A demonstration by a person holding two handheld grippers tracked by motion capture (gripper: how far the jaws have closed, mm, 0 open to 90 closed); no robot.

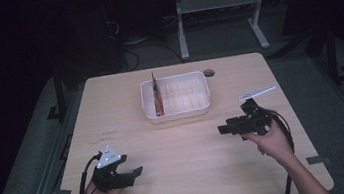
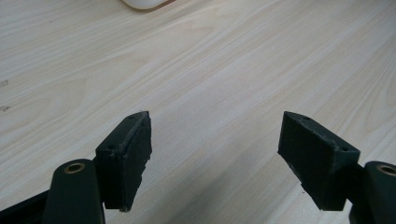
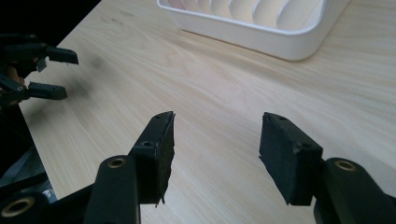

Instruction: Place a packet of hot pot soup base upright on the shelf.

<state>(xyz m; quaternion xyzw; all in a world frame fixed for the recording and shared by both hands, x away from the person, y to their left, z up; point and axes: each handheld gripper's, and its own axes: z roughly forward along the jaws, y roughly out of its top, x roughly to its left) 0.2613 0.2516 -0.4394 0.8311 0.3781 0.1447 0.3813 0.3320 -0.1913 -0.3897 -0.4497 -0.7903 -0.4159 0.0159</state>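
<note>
My left gripper (image 1: 131, 166) rests low over the wooden table (image 1: 190, 175) near the front left, held by a hand. Its jaws stand wide open over bare wood in the left gripper view (image 2: 215, 149). My right gripper (image 1: 224, 126) hovers at the right, pointing left, and is open with nothing between its pads (image 3: 217, 144). A white slotted tray (image 1: 178, 114) sits at the table's middle back, with a thin orange-red flat piece (image 1: 158, 97) standing upright in its leftmost slot. The tray's near wall (image 3: 261, 39) lies ahead of the right gripper, with the left gripper (image 3: 51, 72) farther off to the left.
A slim white pen-like stick (image 1: 257, 93) lies on the table behind the right gripper. A small round hole (image 1: 208, 73) is near the back edge. A tray corner (image 2: 144, 3) peeks in at the top of the left gripper view. Dark floor and a desk frame (image 1: 219, 15) lie beyond.
</note>
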